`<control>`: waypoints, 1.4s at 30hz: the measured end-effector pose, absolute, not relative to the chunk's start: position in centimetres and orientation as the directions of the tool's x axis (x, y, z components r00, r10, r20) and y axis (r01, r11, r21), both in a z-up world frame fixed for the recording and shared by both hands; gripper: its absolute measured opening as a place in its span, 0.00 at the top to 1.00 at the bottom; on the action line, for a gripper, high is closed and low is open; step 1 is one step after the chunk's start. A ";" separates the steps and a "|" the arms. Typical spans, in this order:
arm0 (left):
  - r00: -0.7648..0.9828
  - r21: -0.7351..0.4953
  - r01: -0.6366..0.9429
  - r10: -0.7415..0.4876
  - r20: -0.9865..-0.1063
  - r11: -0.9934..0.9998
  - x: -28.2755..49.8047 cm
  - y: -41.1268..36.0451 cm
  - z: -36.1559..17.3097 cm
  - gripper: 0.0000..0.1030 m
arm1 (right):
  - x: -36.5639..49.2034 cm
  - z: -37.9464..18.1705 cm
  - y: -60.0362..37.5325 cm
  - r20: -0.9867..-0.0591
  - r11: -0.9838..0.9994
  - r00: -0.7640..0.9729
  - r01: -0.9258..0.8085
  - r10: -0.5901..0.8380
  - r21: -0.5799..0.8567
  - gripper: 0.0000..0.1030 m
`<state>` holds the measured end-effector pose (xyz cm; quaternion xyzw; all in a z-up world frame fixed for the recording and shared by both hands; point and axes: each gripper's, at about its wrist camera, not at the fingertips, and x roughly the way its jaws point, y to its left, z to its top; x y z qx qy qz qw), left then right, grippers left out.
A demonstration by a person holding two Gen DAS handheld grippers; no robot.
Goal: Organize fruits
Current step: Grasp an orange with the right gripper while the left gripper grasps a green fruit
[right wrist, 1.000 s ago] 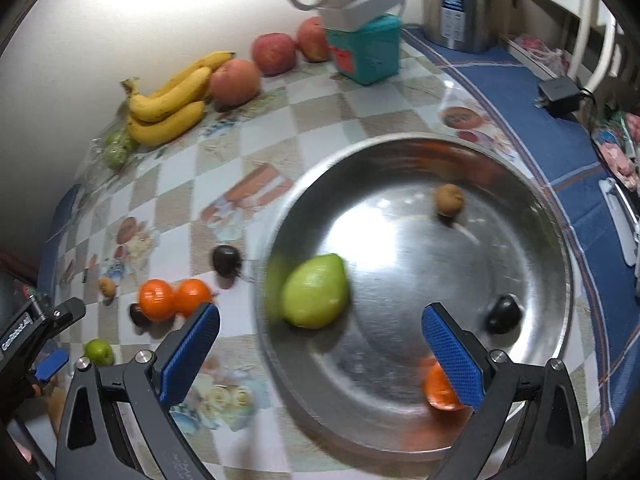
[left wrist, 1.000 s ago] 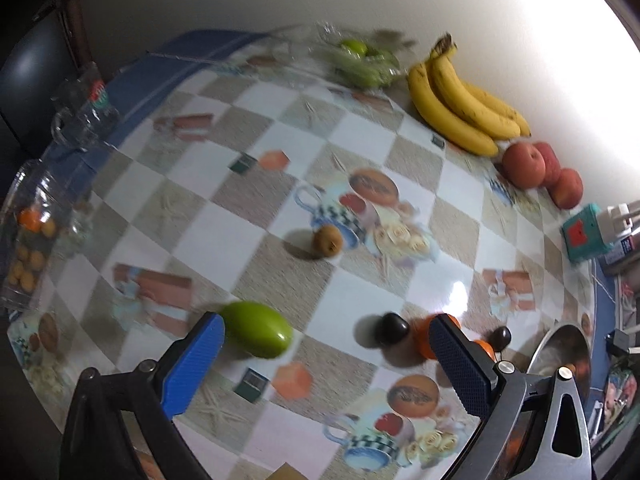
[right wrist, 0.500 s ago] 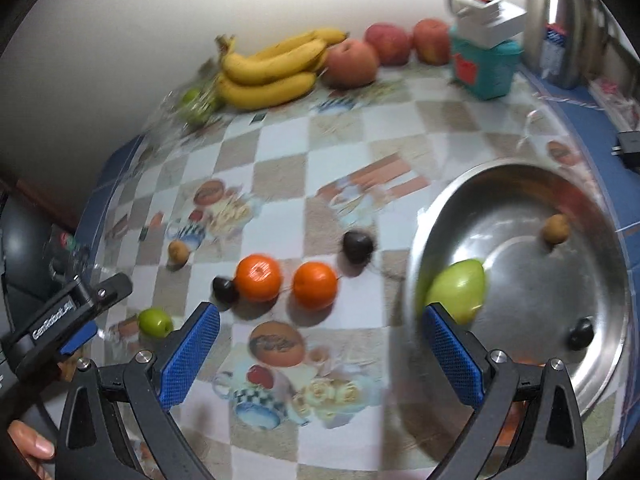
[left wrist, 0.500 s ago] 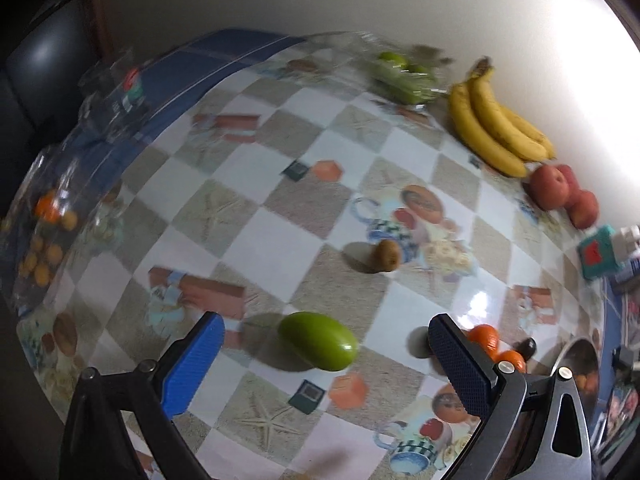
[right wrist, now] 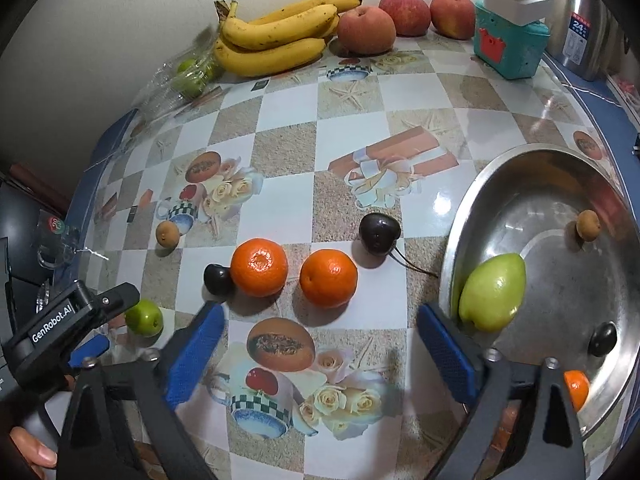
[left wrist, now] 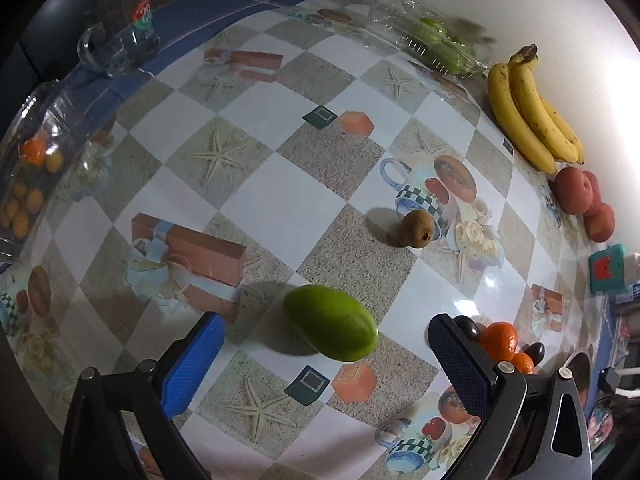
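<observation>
- The left hand-held gripper [left wrist: 324,354] is seen with its jaws spread wide and nothing pressed between the blue pads; it is pointed steeply down at the surface [left wrist: 260,200].
- A green oval fruit [left wrist: 330,328] lies on the surface between the 2 left fingers, touched by neither.
- A small brown fruit [left wrist: 417,228] is seen farther ahead, on a printed cup motif.
- The right hand-held gripper [right wrist: 320,354] is recorded as closing; its jaws are apart and only bare surface lies between the pads.
- Just ahead of the right fingers, 2 oranges [right wrist: 329,278] rest side by side; a dark cherry [right wrist: 218,278] touches the left one.
- A second dark cherry [right wrist: 379,234], stem attached, lies beyond the oranges, near the metal bowl [right wrist: 472,216].
- Inside the bowl are noted 1 pale green fruit [right wrist: 493,298] against the near wall, 1 small brown fruit [right wrist: 588,225], 1 dark cherry [right wrist: 603,340] and 1 orange [right wrist: 577,389], partly hidden by the gripper frame.
- Along the wall are ranged a clear pack of green fruit [right wrist: 191,76], a bunch of bananas [right wrist: 280,38] and 3 apples [right wrist: 366,29].
- A teal box [right wrist: 508,46] with a white block on top stands right of the apples, and a steel kettle [right wrist: 580,20] stands beyond it.
- The left hand-held gripper's body is visible at the left edge of the right wrist view, with fingertips of a hand [right wrist: 32,450] below it.
</observation>
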<state>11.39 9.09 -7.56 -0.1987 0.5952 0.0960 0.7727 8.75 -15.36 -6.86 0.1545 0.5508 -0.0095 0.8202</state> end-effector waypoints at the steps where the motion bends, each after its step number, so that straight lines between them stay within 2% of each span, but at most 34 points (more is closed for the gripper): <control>1: 0.276 -0.197 -0.376 -0.094 -0.957 0.905 11.4 8.9 -7.5 0.00 | 8.9 -7.1 -15.3 -0.911 0.952 0.383 0.188 0.153 0.239 0.18; 3: 0.278 -0.204 -0.364 -0.103 -0.955 0.909 11.5 8.6 -7.6 0.00 | 9.2 -7.4 -15.3 -0.917 0.953 0.368 0.193 0.152 0.235 0.30; 9: 0.268 -0.240 -0.397 -0.138 -0.953 0.886 12.1 9.1 -8.4 0.03 | 10.0 -8.4 -15.6 -0.926 0.950 0.349 0.212 0.145 0.228 0.42; 18: 0.262 -0.232 -0.449 -0.121 -0.957 0.863 12.2 10.2 -9.1 0.27 | 10.9 -8.9 -15.6 -0.925 0.943 0.350 0.230 0.150 0.240 0.54; 23: 0.263 -0.264 -0.455 -0.154 -0.952 0.850 12.1 10.5 -9.4 0.50 | 11.2 -9.3 -15.8 -0.927 0.937 0.341 0.245 0.157 0.249 0.59; 26: 0.261 -0.259 -0.449 -0.151 -0.953 0.855 12.0 10.3 -9.2 0.50 | 11.2 -9.4 -15.7 -0.923 0.933 0.346 0.244 0.172 0.265 0.64; 42: 0.272 -0.211 -0.434 -0.096 -0.957 0.876 13.3 9.1 -9.7 0.50 | 10.4 -8.8 -16.1 -0.919 0.928 0.353 0.251 0.176 0.275 0.65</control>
